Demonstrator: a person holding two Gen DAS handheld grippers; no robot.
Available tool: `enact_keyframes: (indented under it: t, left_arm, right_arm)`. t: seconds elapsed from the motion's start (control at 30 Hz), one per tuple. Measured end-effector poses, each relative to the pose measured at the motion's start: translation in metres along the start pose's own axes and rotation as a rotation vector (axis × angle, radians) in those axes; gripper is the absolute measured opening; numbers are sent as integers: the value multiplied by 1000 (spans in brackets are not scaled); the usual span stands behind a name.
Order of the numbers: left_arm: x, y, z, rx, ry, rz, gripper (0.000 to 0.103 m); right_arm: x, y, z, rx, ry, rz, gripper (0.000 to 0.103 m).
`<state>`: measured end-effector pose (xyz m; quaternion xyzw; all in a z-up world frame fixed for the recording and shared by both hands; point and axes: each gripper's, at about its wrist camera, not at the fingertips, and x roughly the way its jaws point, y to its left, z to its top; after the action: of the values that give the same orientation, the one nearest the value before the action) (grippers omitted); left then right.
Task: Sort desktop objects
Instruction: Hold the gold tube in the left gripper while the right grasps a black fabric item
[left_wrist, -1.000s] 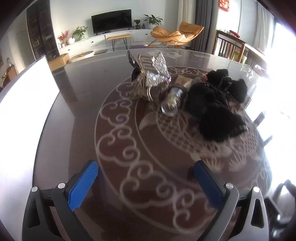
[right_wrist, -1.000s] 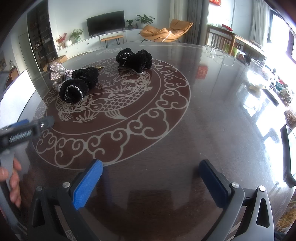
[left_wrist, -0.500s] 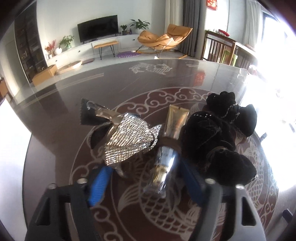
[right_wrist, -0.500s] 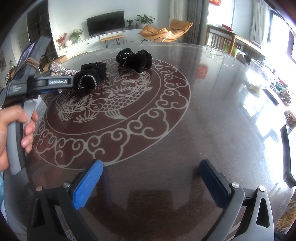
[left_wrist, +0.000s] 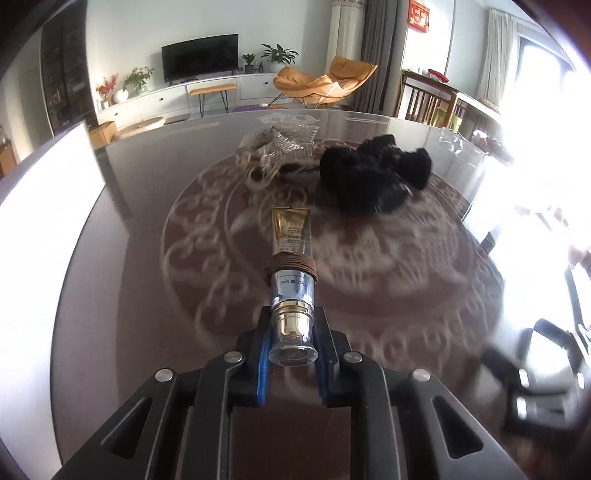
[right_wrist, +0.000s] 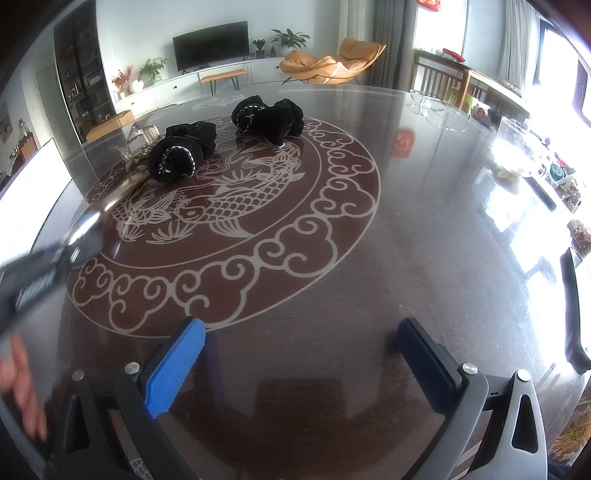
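Observation:
My left gripper (left_wrist: 291, 345) is shut on a gold cosmetic tube (left_wrist: 291, 258) at its clear cap end, holding it above the table, pointing away. A brown hair tie is wound round the tube's neck. Behind it lie a silver sequin bow (left_wrist: 277, 147) and black scrunchies (left_wrist: 369, 177). In the right wrist view my right gripper (right_wrist: 295, 362) is open and empty over the near table. The black scrunchies (right_wrist: 177, 155) (right_wrist: 269, 118) lie at the far left, the bow (right_wrist: 142, 133) beyond them. The left gripper (right_wrist: 51, 266) shows blurred at the left edge.
The round glass table (right_wrist: 406, 240) has a fish and cloud pattern. A white panel (left_wrist: 44, 206) stands along the left side. Clear dishes and small items (right_wrist: 517, 162) sit at the right edge. A dark object (left_wrist: 535, 354) lies at the right.
My left gripper closed on the cosmetic tube and pulled it back, away from the bow and scrunchies. The right gripper has not moved.

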<state>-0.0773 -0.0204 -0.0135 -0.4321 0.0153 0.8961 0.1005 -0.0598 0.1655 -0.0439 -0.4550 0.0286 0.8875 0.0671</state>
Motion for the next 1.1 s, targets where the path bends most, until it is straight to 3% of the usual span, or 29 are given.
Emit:
enact_keyframes:
  t: [0.07,0.13,0.2,0.27,0.33,0.4,0.47,0.57,0.73,0.77,0.83,0.87,0.97,1.1]
  left_arm:
    - [-11,1,-14,9,11,11,20]
    - [-15,0,-17,35,43,9,31]
    - [-12,1,-14,45,72,-1,68]
    - [-12,4,-7,46,44,14,72]
    - [-2,5,2,53,48,25,72]
    - [14,5,6,55,105,16,73]
    - [17,-2,9,97,78,29,70]
    - [16,-3,9,99,47,10,28]
    - [8,10,6,13,43,-7,27]
    - [3,15,1,-8,42,-10,27]
    - [-7,22,-7,-11,29,-2,27]
    - [-11,25,-11,-8,29,3,27]
    - [-17,33,-18,-17,32,4,27]
    - [-20,43,-25,-58,32,0,27]
  right_arm:
    - [0,0,0,0,0,0,103]
    - [0,0,0,0,0,0,103]
    - [0,0,0,0,0,0,103]
    - [0,0,0,0,0,0,103]
    - [0,0,0,0,0,0,103]
    - [0,0,0,0,0,0,103]
    - [0,0,0,0,0,0,103]
    - [0,0,0,0,0,0,103]
    - [0,-1,0,-2,-3,12,103]
    - [-3,-2,-1,-5,-8,47,103]
    - [-9,-8,8,60,-37,214,103]
    - [-13,-8,16,70,-61,263,103]
    - [-14,21,61,-52,-112,272,103]
    - [24,62,126,-110,-25,313,103]
